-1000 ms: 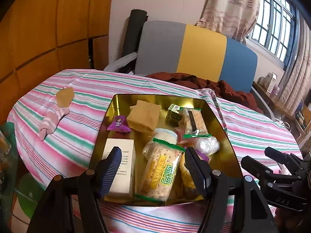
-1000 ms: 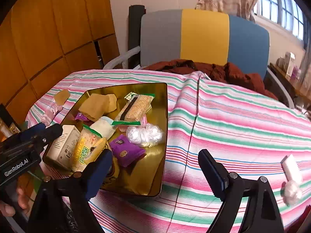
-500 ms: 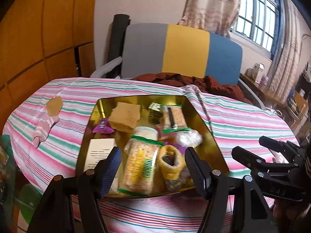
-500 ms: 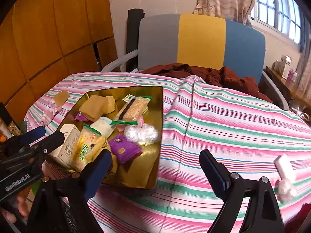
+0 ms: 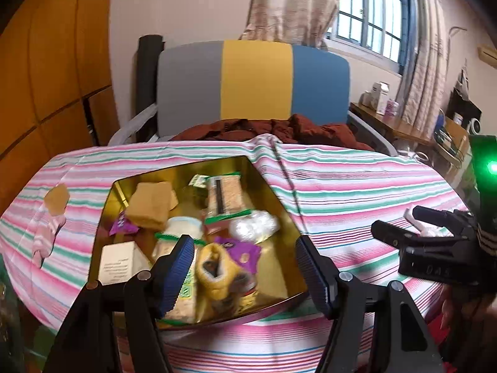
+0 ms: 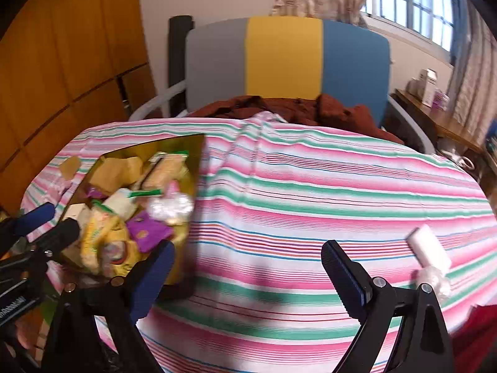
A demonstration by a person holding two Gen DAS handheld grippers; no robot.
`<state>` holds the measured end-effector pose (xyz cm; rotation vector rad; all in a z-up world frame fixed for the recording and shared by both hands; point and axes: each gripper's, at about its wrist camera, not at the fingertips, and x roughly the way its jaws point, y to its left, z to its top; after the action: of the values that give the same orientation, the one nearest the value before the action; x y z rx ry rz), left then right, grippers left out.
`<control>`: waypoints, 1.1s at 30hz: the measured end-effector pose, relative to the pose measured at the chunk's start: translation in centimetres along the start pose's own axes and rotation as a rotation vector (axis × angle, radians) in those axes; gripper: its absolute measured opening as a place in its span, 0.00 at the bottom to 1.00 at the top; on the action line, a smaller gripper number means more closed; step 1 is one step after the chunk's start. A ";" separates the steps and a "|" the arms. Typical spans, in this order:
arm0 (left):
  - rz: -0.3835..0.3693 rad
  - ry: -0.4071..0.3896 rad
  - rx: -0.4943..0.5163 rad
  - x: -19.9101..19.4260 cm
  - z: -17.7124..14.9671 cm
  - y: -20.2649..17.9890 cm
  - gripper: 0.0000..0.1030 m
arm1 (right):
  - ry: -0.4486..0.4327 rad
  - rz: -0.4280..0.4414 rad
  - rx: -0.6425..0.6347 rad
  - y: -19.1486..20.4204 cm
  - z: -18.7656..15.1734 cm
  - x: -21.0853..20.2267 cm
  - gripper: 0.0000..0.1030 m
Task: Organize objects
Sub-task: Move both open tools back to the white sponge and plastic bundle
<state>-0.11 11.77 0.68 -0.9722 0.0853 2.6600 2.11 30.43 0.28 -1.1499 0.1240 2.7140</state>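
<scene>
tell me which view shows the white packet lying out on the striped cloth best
The right wrist view: the white packet lies in full sight beside the right gripper. In the left wrist view only a sliver shows behind that gripper.

One gold tray (image 5: 279,205) sat on the surface, with two purple packets (image 5: 122,225) inside and one white box (image 5: 116,262). At three o'clock lay one white block (image 6: 430,245).

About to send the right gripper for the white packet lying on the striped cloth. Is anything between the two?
Nothing visible. The right gripper is open and empty, its jaws just opened wider. Only bare striped tablecloth lies between it and the white packet, with a clear wrapped piece touching the packet's near end. The gold tray sits well off left.
</scene>
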 end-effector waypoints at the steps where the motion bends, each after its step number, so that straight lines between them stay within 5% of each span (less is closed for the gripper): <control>1: -0.007 0.000 0.008 0.1 0.1 -0.4 0.67 | 0.002 -0.011 0.011 -0.7 0.0 0.0 0.93; 20: -0.169 0.046 0.196 3.3 1.4 -9.4 0.67 | 0.002 -0.236 0.285 -17.3 0.9 -2.6 0.94; 28: -0.324 0.102 0.275 5.7 1.6 -14.6 0.67 | -0.014 -0.283 0.537 -25.8 -0.8 -3.8 0.96; 33: -0.492 0.186 0.280 8.2 1.5 -18.3 0.67 | -0.014 -0.257 0.680 -29.2 -2.1 -3.2 0.96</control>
<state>-1.38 31.56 -2.48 -0.9921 0.2214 2.0459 11.84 58.21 1.02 -0.8612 0.7688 2.1738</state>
